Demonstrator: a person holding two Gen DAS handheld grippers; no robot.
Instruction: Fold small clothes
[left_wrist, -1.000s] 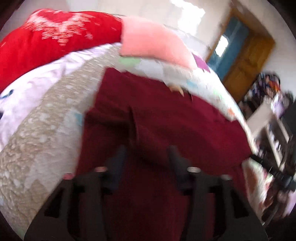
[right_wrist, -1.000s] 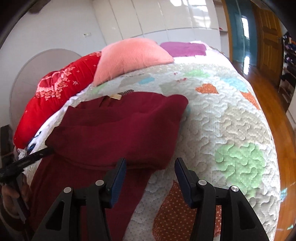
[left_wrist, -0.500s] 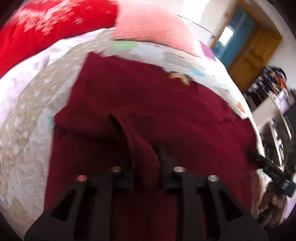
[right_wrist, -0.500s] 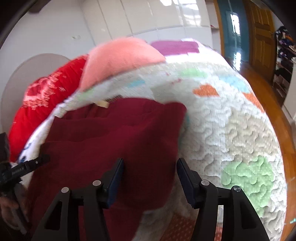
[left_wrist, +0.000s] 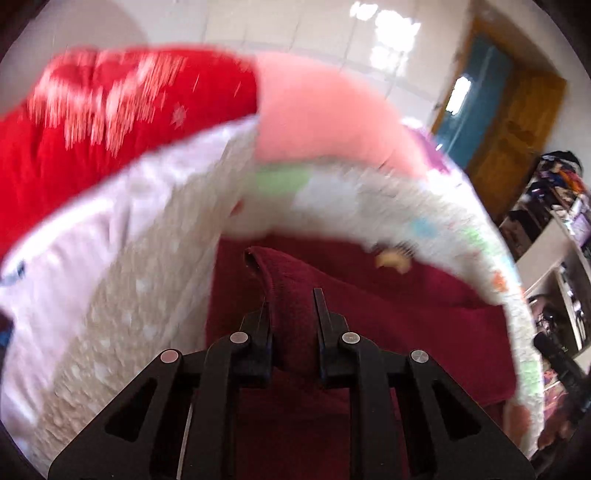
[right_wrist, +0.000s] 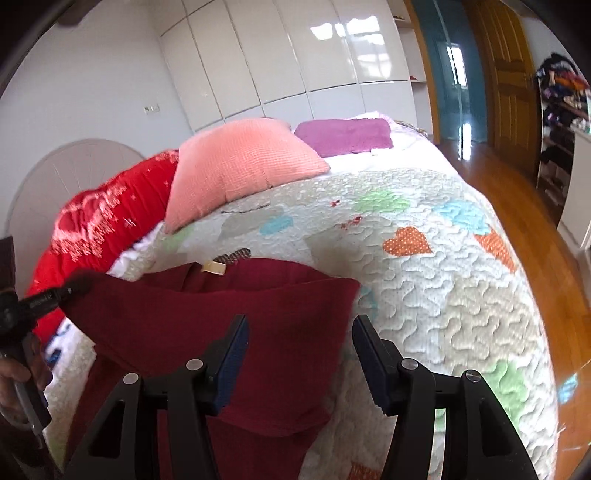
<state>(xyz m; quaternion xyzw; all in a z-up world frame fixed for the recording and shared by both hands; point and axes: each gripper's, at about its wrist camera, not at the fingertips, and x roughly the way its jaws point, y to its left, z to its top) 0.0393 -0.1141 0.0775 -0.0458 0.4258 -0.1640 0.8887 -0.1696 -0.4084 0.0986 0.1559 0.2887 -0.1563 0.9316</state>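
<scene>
A dark red knit garment (right_wrist: 236, 314) lies on the quilted bed, its top part folded over, a tan label (right_wrist: 213, 267) at its neck. My left gripper (left_wrist: 291, 314) is shut on a raised fold of the garment (left_wrist: 291, 295) and lifts it off the bed; it also shows at the left of the right wrist view (right_wrist: 48, 295), holding the garment's left corner up. My right gripper (right_wrist: 299, 336) is open and empty, just above the garment's right part.
The patchwork quilt (right_wrist: 424, 280) covers the bed. A pink pillow (right_wrist: 240, 162), a red pillow (right_wrist: 103, 221) and a purple cushion (right_wrist: 343, 136) lie at the head. Wooden floor (right_wrist: 524, 206) and shelves (right_wrist: 561, 110) are to the right.
My left gripper has closed on a fold of the garment and lifted it up and back. My right gripper stayed open over the garment's right side.
</scene>
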